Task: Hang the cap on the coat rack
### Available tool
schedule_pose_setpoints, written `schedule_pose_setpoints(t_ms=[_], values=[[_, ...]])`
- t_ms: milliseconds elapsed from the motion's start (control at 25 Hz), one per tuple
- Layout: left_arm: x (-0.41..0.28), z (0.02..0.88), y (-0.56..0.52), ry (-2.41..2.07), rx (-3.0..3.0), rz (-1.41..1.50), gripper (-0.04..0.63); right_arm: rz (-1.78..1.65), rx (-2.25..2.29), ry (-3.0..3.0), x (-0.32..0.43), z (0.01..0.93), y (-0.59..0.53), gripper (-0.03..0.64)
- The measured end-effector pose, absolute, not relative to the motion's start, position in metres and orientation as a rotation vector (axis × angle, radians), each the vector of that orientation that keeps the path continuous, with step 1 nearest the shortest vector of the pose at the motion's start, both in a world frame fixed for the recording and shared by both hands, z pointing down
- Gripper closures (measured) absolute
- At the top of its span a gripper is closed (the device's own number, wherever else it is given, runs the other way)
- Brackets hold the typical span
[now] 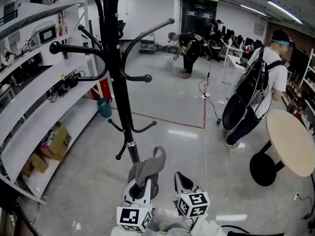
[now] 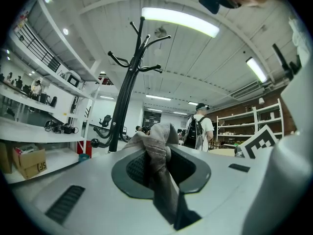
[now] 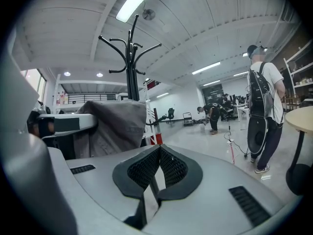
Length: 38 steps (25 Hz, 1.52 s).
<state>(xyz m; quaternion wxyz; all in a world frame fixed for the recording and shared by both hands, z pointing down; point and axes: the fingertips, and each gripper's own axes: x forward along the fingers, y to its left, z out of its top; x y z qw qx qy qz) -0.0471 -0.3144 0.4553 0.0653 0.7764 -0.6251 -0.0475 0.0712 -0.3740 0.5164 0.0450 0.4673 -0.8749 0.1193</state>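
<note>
Your left gripper [image 1: 141, 185] is clenched on the cap [image 1: 150, 167]: a bunched fold of grey cloth is pinched between the jaws, and the rest stands up past them toward 12 o'clock. Just beside it at 3 o'clock, your right gripper [image 1: 185, 182] has its jaws drawn together on nothing — its own view shows only bare pads meeting.

Treat the cap as light and soft. It crumples where you squeeze it and flops over at the top, so it will not hold an opening for you. I judge the cloth grippy enough on the ribbed pads that slipping is a small risk, and nothing about it looks fragile. The pinch sits on a gathered fold, which leaves no open loop to drop over a hook. If you want a loop, the right gripper could take the cloth on the far side of the crown and spread it — I cannot tell from these views where the brim or back strap lies.

From the grippers, the coat rack [image 1: 116, 63] stands near at 11 o'clock, apart from the cap. Its low prong [image 1: 150, 125] is closest, and the ball-tipped arm [image 1: 145, 77] is higher and further off. Beyond, at 2 o'clock, a person with a backpack [image 1: 256, 90] stands by a round table [image 1: 293, 141], well apart from the rack
</note>
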Motion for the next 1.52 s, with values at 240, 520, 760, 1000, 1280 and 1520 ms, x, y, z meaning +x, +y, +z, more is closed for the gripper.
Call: schedule_pose_setpoints(t_ms=[240,520,760,1000,1280,1520], values=[[-0.053,0.436,-0.323,-1.912,2.377,-0.154,0.528,0.361,1.420,-2.671,0.067,0.514,-0.381,0.606],[-0.059,0.382,-0.328,-1.979,2.494,-0.257,0.528,0.388,1.440,-2.659,0.066,0.518,-0.390,0.606],[-0.064,0.327,-0.325,-2.043,2.599,-0.379,0.528,0.386,1.434,-2.662,0.065,0.518,-0.388,0.606],[-0.069,0.290,-0.326,-2.094,2.651,-0.476,0.528,0.391,1.452,-2.644,0.069,0.520,-0.391,0.606],[-0.067,0.248,-0.324,-2.188,2.689,-0.566,0.529,0.397,1.454,-2.645,0.072,0.521,-0.392,0.606],[-0.070,0.224,-0.321,-2.275,2.687,-0.590,0.529,0.400,1.469,-2.642,0.077,0.522,-0.396,0.606]])
